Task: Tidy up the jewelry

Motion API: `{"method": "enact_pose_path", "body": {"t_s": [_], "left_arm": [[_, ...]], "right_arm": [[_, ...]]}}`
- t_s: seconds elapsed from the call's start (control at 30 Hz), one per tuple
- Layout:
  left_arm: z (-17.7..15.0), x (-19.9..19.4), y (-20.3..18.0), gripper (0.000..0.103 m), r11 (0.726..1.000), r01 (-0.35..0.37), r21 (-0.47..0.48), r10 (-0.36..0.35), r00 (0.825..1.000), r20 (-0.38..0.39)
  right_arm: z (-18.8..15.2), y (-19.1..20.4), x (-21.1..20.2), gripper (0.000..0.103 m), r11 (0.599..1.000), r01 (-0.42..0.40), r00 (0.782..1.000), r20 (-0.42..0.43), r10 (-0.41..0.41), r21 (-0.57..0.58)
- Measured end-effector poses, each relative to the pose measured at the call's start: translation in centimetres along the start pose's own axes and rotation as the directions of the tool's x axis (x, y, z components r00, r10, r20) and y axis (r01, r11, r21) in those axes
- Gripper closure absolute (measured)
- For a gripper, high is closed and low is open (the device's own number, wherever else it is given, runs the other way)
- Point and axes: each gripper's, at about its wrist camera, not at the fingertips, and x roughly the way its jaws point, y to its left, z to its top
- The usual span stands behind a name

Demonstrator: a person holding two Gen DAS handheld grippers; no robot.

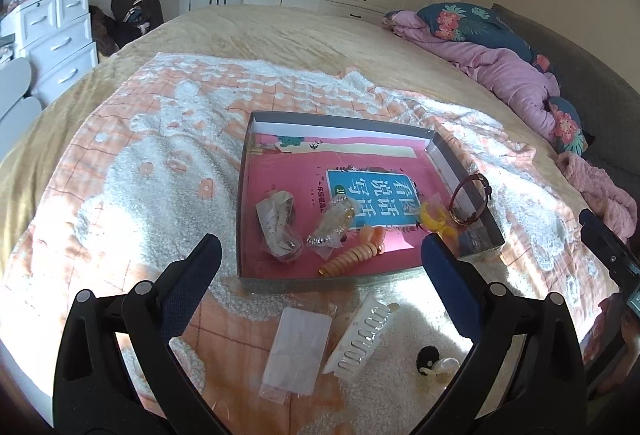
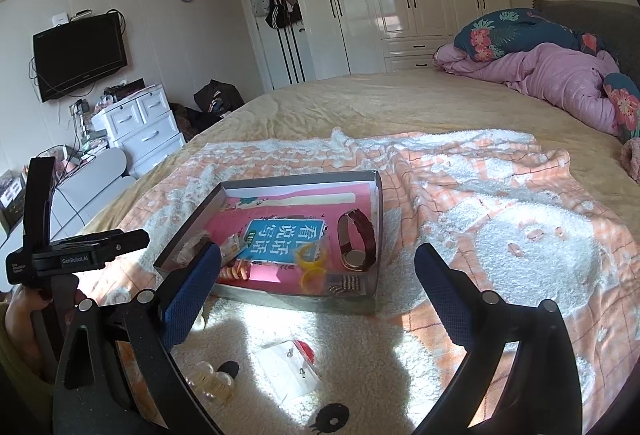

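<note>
Left gripper [image 1: 320, 255] and right gripper [image 2: 318, 263] hovered level before box [image 1: 246, 195] on bed, fingers spread, empty.

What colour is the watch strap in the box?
Dark red, on the watch; the right wrist view shows it best.

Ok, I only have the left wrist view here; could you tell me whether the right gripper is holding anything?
Observer: No, the right gripper has its jaws open, with nothing between them.
Operator: Thanks. Is the watch inside the box or hung on its wall?
Observer: Inside. The watch stands on edge on the floor of the box, beside the right wall.
Operator: And what do my jaws hide in the near right corner?
Observer: A small gold-studded piece, lying flat.
</note>
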Motion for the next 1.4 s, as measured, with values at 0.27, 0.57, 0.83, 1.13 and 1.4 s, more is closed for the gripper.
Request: {"method": "enact_pose_path", "body": {"t_s": [0.27,0.57,0.83,1.13,1.4], "left_arm": [[-0.6,-1.8,-0.2,0.010,1.000,-0.002,0.003,0.002,1.000,0.011],[-0.9,-3.4,-0.6,0.010,1.000,-0.004,0.008,0.004,1.000,0.020],[-1.3,-4.4,-0.6,0.010,1.000,-0.011,0.012,0.010,1.000,0.023],[-2.1,-5.4,-1.1,0.010,0.999,-0.020,0.034,0.019,1.000,0.021],[-3.2,-5.1,-1.3,0.010,0.999,-0.021,0.047,0.022,1.000,-0.009]], "right_arm": [[0.0,0.4,-1.6,0.006,1.000,-0.011,1.000,0.019,0.011,-0.015],[-0.2,0.9,-3.2,0.006,0.999,-0.021,0.999,0.026,0.022,-0.032],[-0.6,1.4,-4.4,0.006,0.998,-0.034,0.999,0.028,0.035,-0.044],[-1.7,2.9,-5.0,0.006,0.995,-0.063,0.998,0.000,0.063,-0.078],[-2.7,4.3,-4.9,0.006,0.990,-0.094,0.995,-0.034,0.091,-0.105]]}}
